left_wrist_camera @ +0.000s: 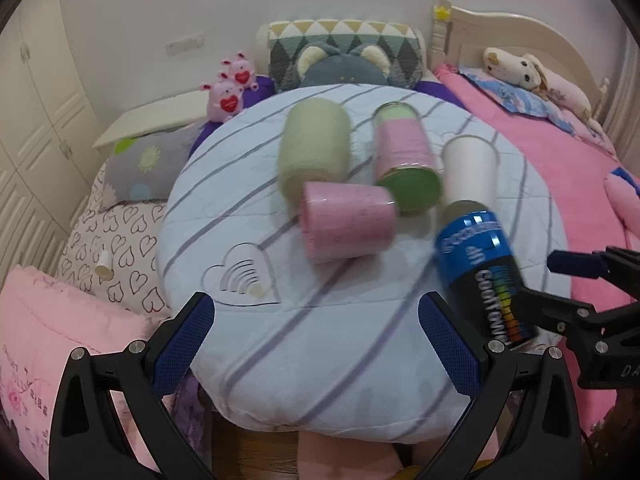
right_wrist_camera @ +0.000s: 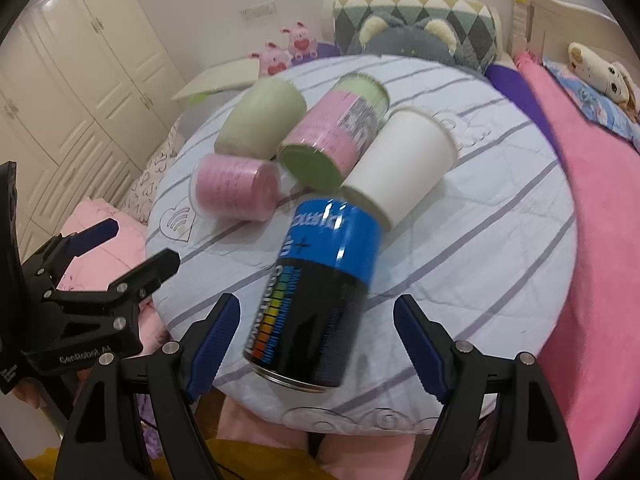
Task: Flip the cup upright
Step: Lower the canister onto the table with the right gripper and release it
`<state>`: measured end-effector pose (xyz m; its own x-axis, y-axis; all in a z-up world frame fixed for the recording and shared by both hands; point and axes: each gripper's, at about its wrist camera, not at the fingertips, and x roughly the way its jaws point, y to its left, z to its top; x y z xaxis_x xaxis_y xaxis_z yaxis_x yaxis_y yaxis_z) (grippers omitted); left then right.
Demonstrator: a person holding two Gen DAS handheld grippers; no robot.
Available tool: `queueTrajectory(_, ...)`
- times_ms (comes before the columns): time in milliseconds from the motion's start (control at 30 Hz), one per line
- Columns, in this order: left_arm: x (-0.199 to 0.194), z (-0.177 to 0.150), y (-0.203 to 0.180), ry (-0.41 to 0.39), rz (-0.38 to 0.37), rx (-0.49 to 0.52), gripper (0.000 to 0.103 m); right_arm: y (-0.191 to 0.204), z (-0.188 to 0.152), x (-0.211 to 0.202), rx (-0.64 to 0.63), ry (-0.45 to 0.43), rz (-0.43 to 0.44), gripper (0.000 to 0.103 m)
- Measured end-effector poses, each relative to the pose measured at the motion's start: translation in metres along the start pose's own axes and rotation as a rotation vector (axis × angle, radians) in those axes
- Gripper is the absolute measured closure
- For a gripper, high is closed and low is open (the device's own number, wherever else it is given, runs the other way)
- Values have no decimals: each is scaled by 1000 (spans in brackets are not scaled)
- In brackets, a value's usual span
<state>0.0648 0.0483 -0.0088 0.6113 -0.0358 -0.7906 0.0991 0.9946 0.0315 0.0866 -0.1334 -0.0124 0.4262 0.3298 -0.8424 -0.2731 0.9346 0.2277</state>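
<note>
Both grippers' jaws wide apart

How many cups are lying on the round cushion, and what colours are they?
Pale green cup: 1
Pink cup: 1
Pink-and-green cup: 1
White cup: 1
Blue-and-black cup: 1
Total: 5, all lying on their sides on the cushion.
</note>
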Motion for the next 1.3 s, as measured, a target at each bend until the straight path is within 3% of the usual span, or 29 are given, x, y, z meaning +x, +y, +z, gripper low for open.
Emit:
queueTrajectory(267,-7,13,-44,6,-29,9,0,-37,5,-16,0,-49,-3,23)
queueTrajectory(633,28,39,-104,115,-33,28,0,-106,10,-8,61,-41,-16,22)
queueTrajectory(967,57,44,-114,198,29,-28,0,-134,12,17,41,16,30,22)
queueTrajectory(1300,80,48,-129,256,79,-5,0,-146,10,31,22,48,69,22)
